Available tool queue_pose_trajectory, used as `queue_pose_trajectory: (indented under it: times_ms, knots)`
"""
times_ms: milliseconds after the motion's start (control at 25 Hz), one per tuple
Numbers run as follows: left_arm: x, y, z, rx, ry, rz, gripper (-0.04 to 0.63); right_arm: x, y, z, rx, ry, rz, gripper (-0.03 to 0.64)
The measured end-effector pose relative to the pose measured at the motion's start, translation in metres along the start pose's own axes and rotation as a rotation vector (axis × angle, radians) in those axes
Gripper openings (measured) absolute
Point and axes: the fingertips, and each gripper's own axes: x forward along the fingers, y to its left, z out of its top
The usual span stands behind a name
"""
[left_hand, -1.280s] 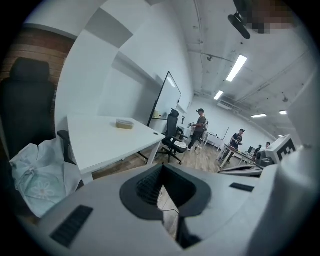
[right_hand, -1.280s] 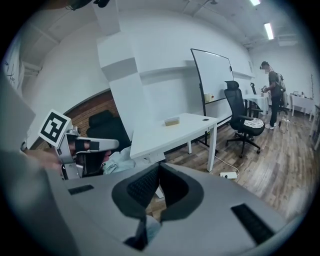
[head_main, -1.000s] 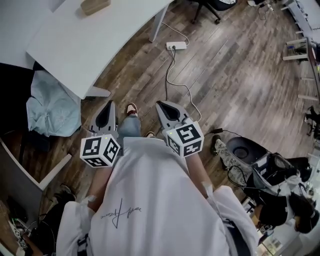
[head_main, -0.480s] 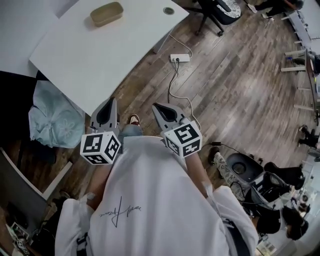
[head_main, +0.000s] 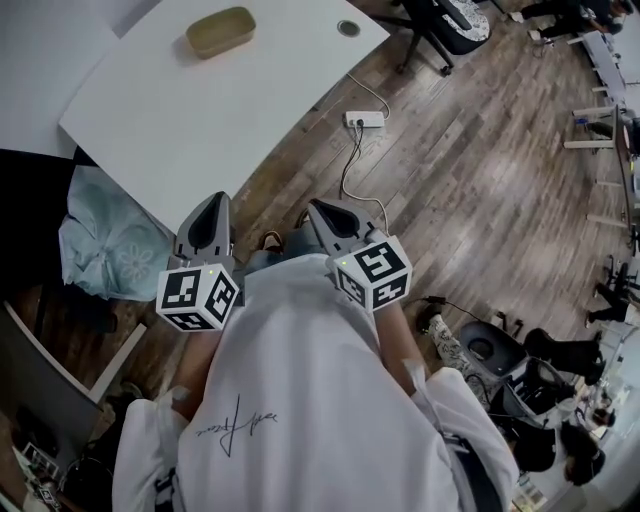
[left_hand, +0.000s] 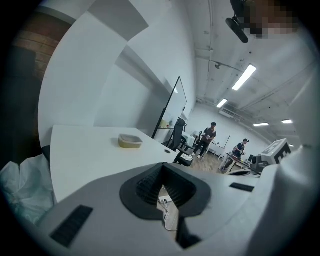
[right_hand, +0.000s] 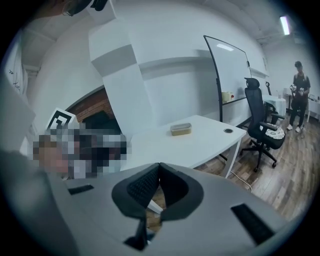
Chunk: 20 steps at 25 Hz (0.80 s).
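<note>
White laminate filled the upper left of the head view: the white table (head_main: 200, 110), with a shallow tan container (head_main: 220, 31) lying near its far edge, well apart from both of your tools. You held the left gripper (head_main: 212, 200) low in the frame's centre left, its tip just over the table's near corner, and the right gripper (head_main: 318, 208) beside it over the wood-plank floor (head_main: 470, 200). In the left gripper view the jaws were pinched together at their tips with nothing between them, and the container (left_hand: 130, 142) sat on the tabletop at centre left. In the right gripper view the jaws were likewise closed and empty, with the same container (right_hand: 180, 129) at centre. A pale blue-green cloth bundle (head_main: 105, 245) lay at the left edge of the head view, beside the table. A white power strip (head_main: 365, 119) lay on the floor at upper centre, and a black office chair (right_hand: 262, 125) stood at the right of the right gripper view.
</note>
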Motion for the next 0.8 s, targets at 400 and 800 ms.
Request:
queue_pose_trajectory:
  times_ms: [400,800]
  knots:
    - [0.041,0.012,0.016,-0.010,0.031,0.018,0.003,0.039,-0.035,0.045,-0.025,-0.019,0.050,0.009]
    - [0.098,0.027,0.060,-0.019,-0.001,0.112,0.003,0.095,-0.086,0.106,-0.095,-0.011,0.139,0.009]
